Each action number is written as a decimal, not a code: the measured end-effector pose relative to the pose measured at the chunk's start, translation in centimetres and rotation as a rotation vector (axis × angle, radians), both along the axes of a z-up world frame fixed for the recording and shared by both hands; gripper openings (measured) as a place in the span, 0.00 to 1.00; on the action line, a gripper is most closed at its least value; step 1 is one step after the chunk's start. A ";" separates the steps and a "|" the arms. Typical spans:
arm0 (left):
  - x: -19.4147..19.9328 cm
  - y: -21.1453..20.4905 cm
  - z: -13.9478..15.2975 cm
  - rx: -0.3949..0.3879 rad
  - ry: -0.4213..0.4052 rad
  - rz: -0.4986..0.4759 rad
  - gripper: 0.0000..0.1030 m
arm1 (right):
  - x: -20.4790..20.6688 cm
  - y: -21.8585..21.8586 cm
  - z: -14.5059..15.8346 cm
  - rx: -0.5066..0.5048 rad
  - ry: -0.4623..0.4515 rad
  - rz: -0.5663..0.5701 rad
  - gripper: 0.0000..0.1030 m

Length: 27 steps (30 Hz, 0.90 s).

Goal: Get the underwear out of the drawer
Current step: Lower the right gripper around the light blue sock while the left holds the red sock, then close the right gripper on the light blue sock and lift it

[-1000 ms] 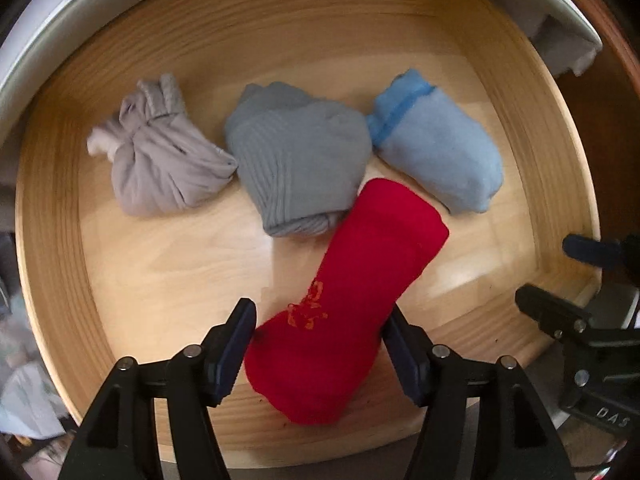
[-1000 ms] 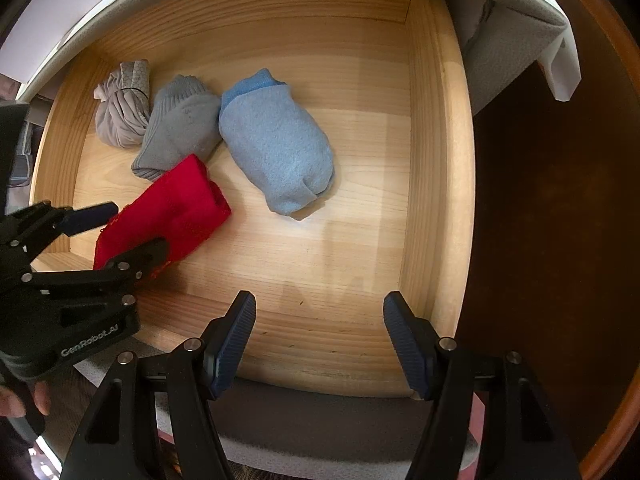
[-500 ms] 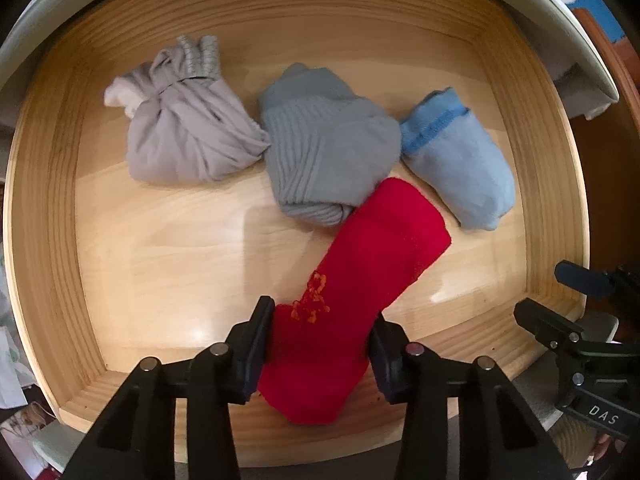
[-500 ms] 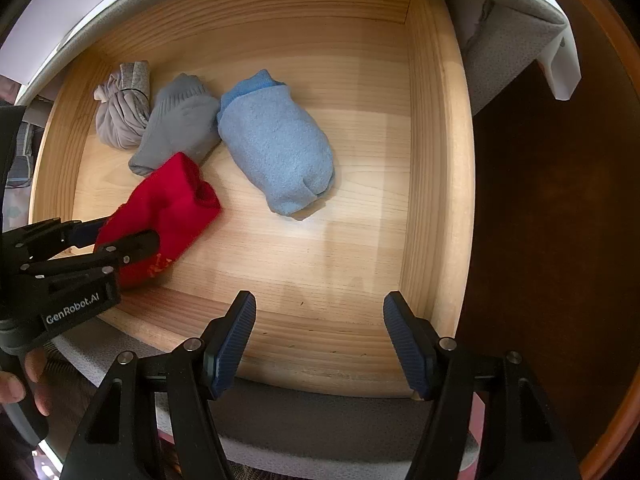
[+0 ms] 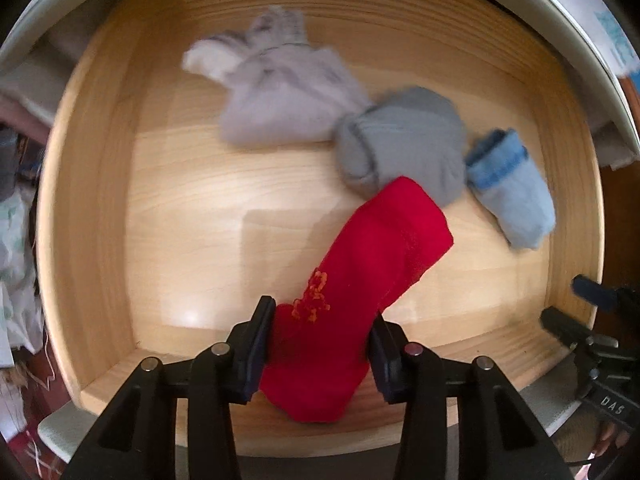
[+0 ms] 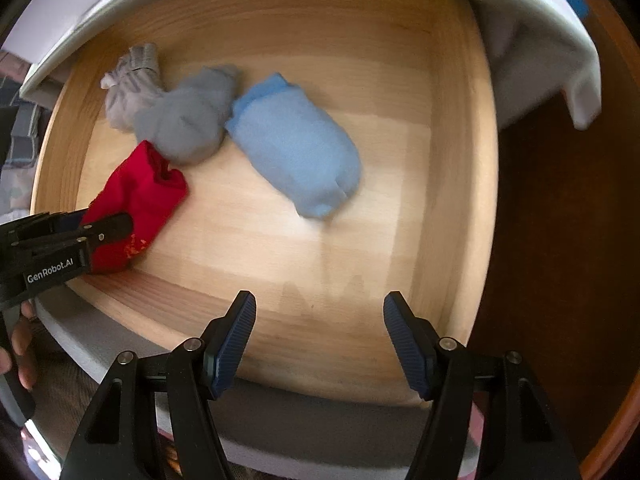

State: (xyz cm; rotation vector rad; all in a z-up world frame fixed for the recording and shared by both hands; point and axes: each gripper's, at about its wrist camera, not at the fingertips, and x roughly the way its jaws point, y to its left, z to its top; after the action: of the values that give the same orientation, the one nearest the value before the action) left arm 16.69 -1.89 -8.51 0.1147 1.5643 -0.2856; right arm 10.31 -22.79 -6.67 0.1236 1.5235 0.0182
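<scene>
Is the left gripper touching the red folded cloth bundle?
Touching. In the left wrist view the left gripper pinches the red folded cloth bundle on both sides.

Red rolled underwear slants over the wooden drawer's front edge.

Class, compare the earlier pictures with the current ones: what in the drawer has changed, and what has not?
The left gripper closed its jaws on the red folded garment, now gripped at its near end and dragged toward the wooden drawer's front left; the dark grey bundle shifted slightly with it. The light blue bundle, pale grey bundle and open right gripper stayed put.
</scene>
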 end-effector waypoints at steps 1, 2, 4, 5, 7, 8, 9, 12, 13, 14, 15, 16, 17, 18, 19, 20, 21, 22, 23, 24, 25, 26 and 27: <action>0.1 0.5 0.0 0.016 -0.004 0.010 0.42 | 0.4 0.1 0.2 -0.016 -0.015 0.013 0.62; 0.3 1.1 0.0 0.030 -0.005 0.028 0.42 | 0.9 0.3 0.3 -0.028 -0.027 0.025 0.62; 0.6 2.3 0.0 0.027 0.004 0.059 0.42 | 2.1 0.6 0.2 -0.035 -0.030 0.044 0.62; 0.7 2.7 0.1 0.022 0.008 0.071 0.42 | 2.6 0.7 0.1 -0.040 -0.028 0.048 0.62; 0.9 3.6 0.1 0.014 0.014 0.095 0.42 | 3.7 1.0 -0.2 -0.053 -0.027 0.061 0.62; 1.1 4.2 0.1 0.020 0.012 0.106 0.41 | 4.1 1.2 -0.3 -0.055 -0.028 0.068 0.62; 1.1 4.5 0.1 0.031 0.010 0.111 0.41 | 4.6 1.5 -0.5 -0.059 -0.031 0.081 0.62; 1.6 5.8 0.0 0.032 0.017 0.142 0.41 | 5.7 2.3 -1.0 -0.081 -0.032 0.119 0.62; 2.0 6.7 -0.2 0.029 0.019 0.150 0.41 | 6.1 2.6 -1.2 -0.088 -0.035 0.130 0.62; 2.1 7.2 -0.2 0.033 0.017 0.164 0.41 | 6.4 2.8 -1.5 -0.095 -0.035 0.142 0.62; 2.3 7.4 -0.3 0.034 0.017 0.171 0.41 | 6.9 3.1 -1.7 -0.105 -0.035 0.152 0.62; 2.3 7.4 -0.3 0.035 0.017 0.176 0.41 | 7.2 3.2 -2.0 -0.109 -0.036 0.156 0.62; 2.4 7.2 -0.2 0.034 0.018 0.178 0.41 | 7.5 3.5 -2.3 -0.110 -0.035 0.163 0.62; 2.3 7.1 -0.4 0.032 0.019 0.178 0.41 | 7.8 3.8 -2.5 -0.117 -0.028 0.171 0.62; 2.2 6.9 -0.5 0.032 0.019 0.180 0.42 | 8.0 3.9 -2.8 -0.129 -0.026 0.178 0.62; 2.2 6.6 -0.7 0.035 0.019 0.180 0.43 | 8.2 4.0 -2.9 -0.136 -0.028 0.184 0.63; 2.3 6.8 -0.7 0.040 0.019 0.175 0.43 | 8.4 4.4 -3.1 -0.136 -0.029 0.187 0.63; 2.4 6.8 -0.8 0.044 0.017 0.169 0.44 | 8.8 4.6 -3.2 -0.138 -0.024 0.187 0.63; 2.8 7.4 -0.1 0.045 0.020 0.164 0.45 | 8.9 4.6 -3.4 -0.145 -0.021 0.189 0.63; 2.8 6.5 -0.8 0.044 0.023 0.159 0.45 | 8.9 4.7 -3.5 -0.145 -0.019 0.185 0.63; 2.6 6.4 -0.7 0.044 0.023 0.153 0.46 | 9.0 4.6 -3.7 -0.139 -0.015 0.176 0.62; 2.5 6.3 -0.5 0.047 0.020 0.157 0.49 | 9.0 4.5 -3.9 -0.134 -0.011 0.167 0.62; 2.4 6.3 -0.5 0.051 0.021 0.157 0.50 | 9.0 4.3 -4.2 -0.133 -0.009 0.159 0.62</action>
State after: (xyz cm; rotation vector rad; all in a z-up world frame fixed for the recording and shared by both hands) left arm 19.08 4.39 -9.00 0.0280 1.5919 -0.1241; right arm 19.34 -18.54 -10.89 -0.1041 1.5179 0.0445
